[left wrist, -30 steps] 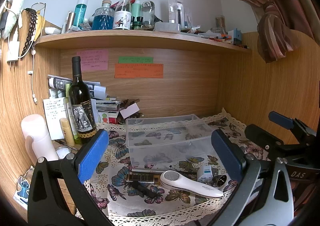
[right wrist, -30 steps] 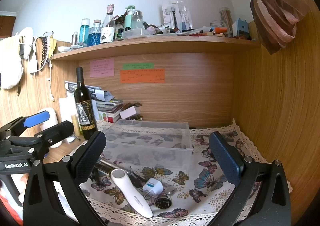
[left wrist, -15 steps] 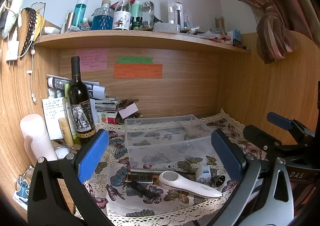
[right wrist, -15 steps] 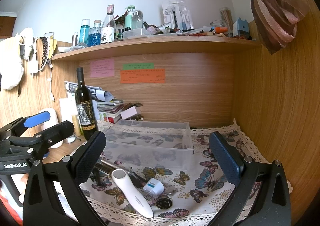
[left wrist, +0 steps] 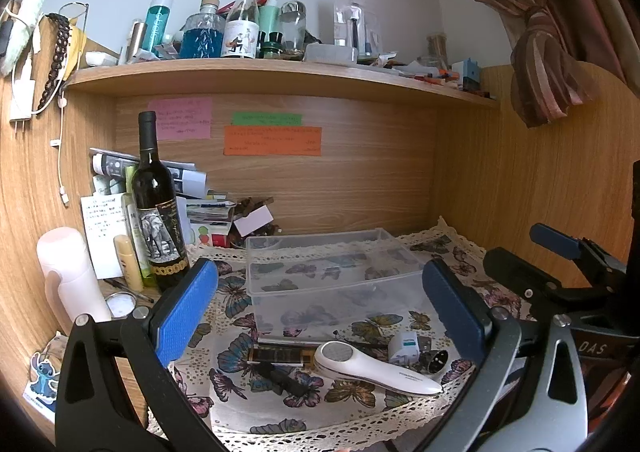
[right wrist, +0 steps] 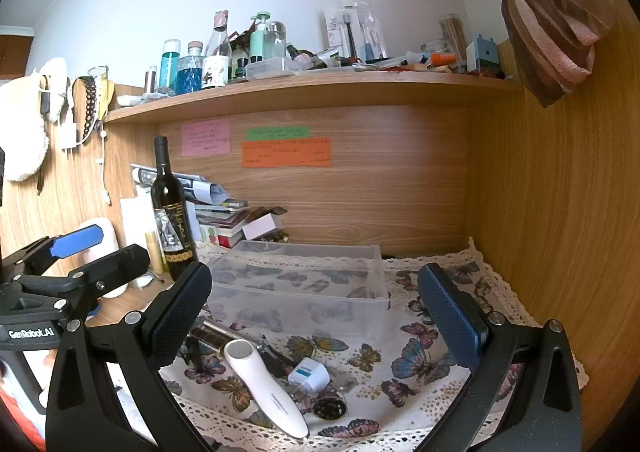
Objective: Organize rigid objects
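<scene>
A clear plastic bin stands empty on the butterfly cloth. In front of it lie a white handheld device, a white plug adapter, a dark flat bar, a black piece and a small round dark jar. My left gripper is open and empty, above and short of these items. My right gripper is open and empty, to the right of the left one. Each gripper shows in the other's view.
A wine bottle stands at the back left beside papers, tubes and a pink-white bottle. A cluttered shelf runs above. Wooden walls close the back and right. The cloth's lace edge marks the front.
Both grippers have stayed almost still and open; the views shift only slightly.
</scene>
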`<action>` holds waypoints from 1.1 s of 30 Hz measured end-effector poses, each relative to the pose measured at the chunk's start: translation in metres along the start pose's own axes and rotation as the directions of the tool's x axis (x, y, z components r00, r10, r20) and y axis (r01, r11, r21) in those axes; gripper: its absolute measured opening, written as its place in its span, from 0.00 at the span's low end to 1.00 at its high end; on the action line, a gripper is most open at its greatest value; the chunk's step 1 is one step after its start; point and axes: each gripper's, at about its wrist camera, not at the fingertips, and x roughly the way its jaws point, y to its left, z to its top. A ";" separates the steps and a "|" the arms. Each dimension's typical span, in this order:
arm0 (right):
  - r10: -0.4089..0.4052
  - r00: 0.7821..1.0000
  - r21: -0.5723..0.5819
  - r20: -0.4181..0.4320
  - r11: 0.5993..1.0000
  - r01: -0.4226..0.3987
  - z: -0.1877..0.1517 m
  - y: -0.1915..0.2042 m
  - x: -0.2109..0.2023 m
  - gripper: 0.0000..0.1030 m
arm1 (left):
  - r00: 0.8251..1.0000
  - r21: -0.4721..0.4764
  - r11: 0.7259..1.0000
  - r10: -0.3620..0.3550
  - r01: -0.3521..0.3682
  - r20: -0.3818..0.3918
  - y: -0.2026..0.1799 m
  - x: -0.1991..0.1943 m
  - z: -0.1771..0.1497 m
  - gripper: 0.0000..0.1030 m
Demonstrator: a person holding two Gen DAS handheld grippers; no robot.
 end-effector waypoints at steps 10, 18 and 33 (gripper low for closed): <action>0.011 0.999 0.031 -0.052 0.999 -0.009 -0.007 -0.011 0.011 0.89 | 0.998 -0.043 0.999 0.011 -0.014 -0.064 0.020 0.017 -0.004 0.85; 0.015 0.984 0.033 -0.179 0.999 -0.009 -0.035 -0.026 0.029 0.76 | 0.968 -0.062 0.996 0.045 -0.062 -0.249 0.052 0.050 -0.033 0.81; 0.057 0.913 0.061 -0.404 0.998 -0.036 -0.088 -0.040 0.060 0.66 | 0.847 -0.076 0.996 0.000 -0.047 -0.531 0.058 0.112 -0.096 0.71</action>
